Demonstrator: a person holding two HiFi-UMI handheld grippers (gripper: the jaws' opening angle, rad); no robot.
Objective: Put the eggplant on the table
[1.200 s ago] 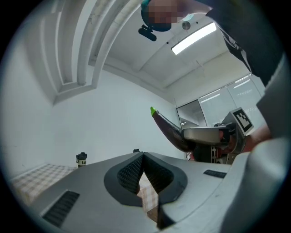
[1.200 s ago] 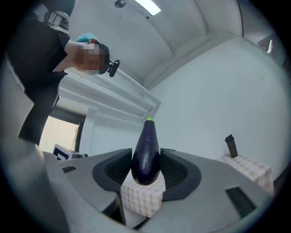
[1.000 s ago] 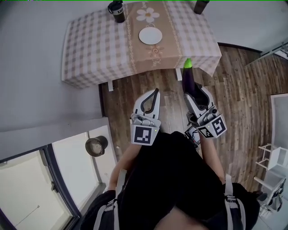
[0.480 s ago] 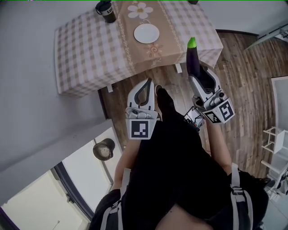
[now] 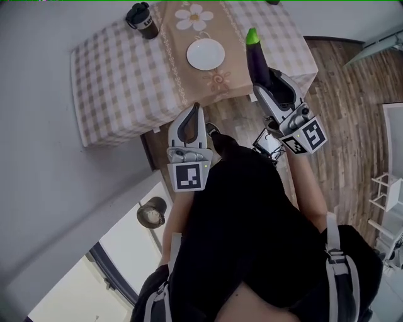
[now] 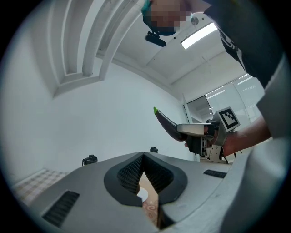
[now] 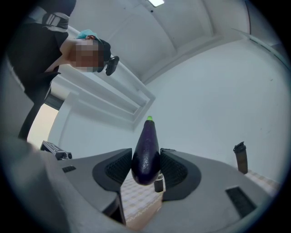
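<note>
Head view is showing us holding the left gripper closed and empty, short of the bench. At right, we are gripping the eggplant in the right gripper, its green tip showing over the bench's near edge, not yet set down. We are judging this the carry step; next we are needing to reach in, lower and release.

plate on the runner mid table, bottle far left of it, eggplant in right gripper at the near right corner, left gripper before the near edge
</note>
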